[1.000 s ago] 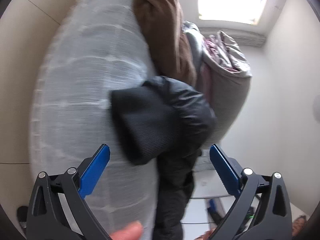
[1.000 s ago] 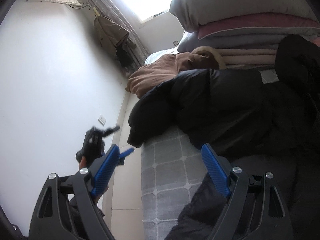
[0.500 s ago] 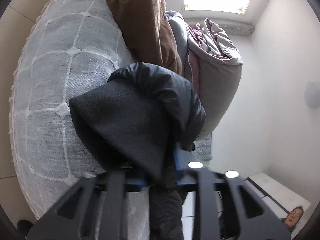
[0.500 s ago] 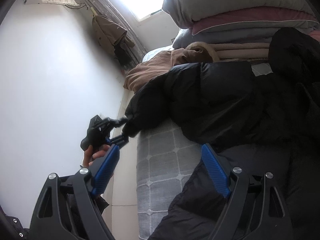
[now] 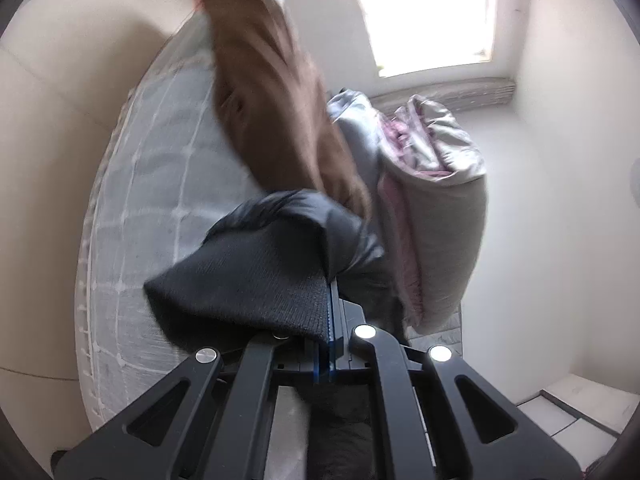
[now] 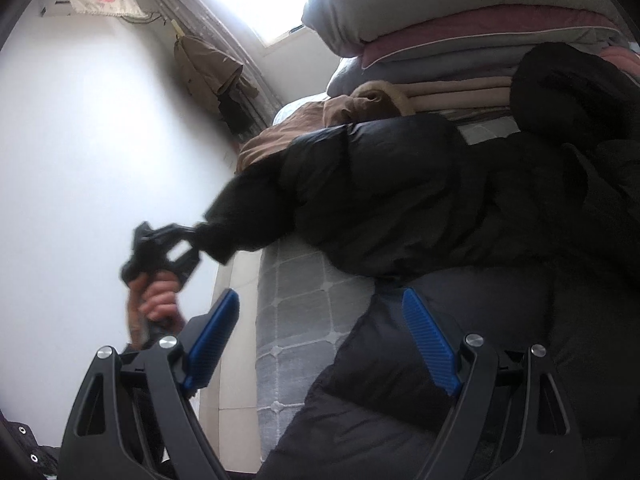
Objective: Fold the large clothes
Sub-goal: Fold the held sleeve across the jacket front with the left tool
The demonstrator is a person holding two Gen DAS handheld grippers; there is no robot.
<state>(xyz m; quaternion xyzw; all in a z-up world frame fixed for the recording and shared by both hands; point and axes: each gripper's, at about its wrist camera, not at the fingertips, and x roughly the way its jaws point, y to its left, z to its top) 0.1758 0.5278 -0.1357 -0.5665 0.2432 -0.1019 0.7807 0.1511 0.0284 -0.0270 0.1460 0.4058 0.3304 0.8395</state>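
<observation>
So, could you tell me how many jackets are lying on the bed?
2: the black puffer jacket across the bed's near edge, the brown jacket behind it. The bedding pile may hide more.

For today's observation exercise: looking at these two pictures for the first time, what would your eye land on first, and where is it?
First, the black puffer jacket sprawled over the grey quilted mattress, filling the right wrist view. Next, its knit cuff, pinched in the shut left gripper at the bottom of the left wrist view. Behind, a brown coat and a stack of folded bedding sit under the bright window.
</observation>
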